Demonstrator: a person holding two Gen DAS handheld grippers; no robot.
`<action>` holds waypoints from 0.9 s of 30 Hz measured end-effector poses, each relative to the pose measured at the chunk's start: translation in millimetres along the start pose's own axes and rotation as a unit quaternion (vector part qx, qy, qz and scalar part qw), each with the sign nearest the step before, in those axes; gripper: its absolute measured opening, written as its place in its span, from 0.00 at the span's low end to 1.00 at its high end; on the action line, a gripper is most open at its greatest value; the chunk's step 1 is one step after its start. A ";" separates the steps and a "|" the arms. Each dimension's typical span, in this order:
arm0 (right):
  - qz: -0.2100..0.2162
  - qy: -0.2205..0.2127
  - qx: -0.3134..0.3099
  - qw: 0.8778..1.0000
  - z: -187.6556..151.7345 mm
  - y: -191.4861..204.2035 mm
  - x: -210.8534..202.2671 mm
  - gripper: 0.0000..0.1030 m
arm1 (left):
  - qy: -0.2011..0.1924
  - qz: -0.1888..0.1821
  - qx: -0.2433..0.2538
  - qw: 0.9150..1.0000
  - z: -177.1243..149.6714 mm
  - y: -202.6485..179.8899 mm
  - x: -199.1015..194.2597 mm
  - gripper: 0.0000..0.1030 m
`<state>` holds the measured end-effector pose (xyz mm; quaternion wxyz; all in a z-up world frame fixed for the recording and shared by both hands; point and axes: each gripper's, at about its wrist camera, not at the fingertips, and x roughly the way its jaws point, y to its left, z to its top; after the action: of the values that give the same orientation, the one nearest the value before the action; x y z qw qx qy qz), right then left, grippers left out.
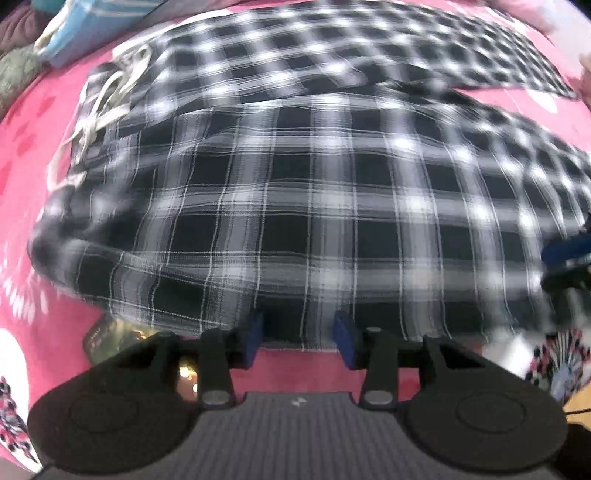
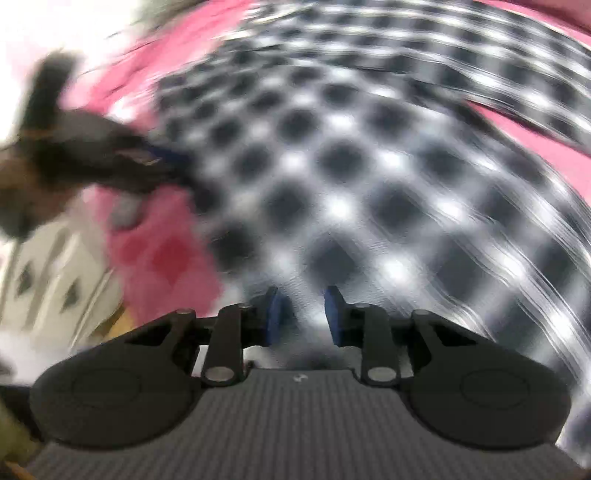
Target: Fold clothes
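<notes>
While the plaid pants (image 1: 295,192) lie spread on the pink blanket (image 1: 44,122), both the left gripper (image 1: 298,338) and right gripper (image 2: 300,314) seem clamped on the near hem, fingers partly apart. I'd carry both corners evenly, keeping it taut.

I look down on a bed under a pink blanket (image 1: 44,110) with pale patterns; a black-and-white checked garment (image 1: 295,184) lies spread across it; past the garment's far left corner sit a light-blue striped cloth (image 1: 85,26) and darker bundled fabrics, blurred.
</notes>
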<state>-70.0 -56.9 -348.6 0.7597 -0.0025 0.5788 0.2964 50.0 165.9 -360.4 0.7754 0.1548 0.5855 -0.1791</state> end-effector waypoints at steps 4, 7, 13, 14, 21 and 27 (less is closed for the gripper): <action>-0.039 0.015 0.022 0.999 -45.4 -0.7 -8.0 0.25 | -0.035 0.021 0.016 0.999 14.5 -12.2 -26.6 0.42; -0.062 -0.027 0.038 0.997 -58.0 -7.2 -41.9 0.24 | -0.077 0.014 0.056 0.995 24.8 -36.7 -43.6 0.44; -0.136 -0.053 0.087 0.986 -88.1 -67.9 -65.5 0.25 | -0.047 -0.080 0.199 0.976 18.1 -146.3 -25.0 0.44; -0.122 -0.033 0.103 0.987 -99.8 -74.1 -60.7 0.25 | -0.025 -0.081 0.220 0.972 12.2 -161.6 -17.4 0.43; -0.005 0.041 0.162 0.986 -162.6 -95.0 -90.9 0.25 | -0.020 -0.054 0.254 0.965 2.1 -197.6 -23.8 0.39; -0.145 -0.048 0.131 0.980 -144.8 -206.2 -166.8 0.28 | -0.030 -0.086 0.288 0.953 5.6 -239.6 -26.5 0.42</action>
<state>-129.5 -351.7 -319.4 0.8152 0.0279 0.5690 0.1043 -61.8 -46.8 -340.7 0.6967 0.3155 0.4968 -0.4103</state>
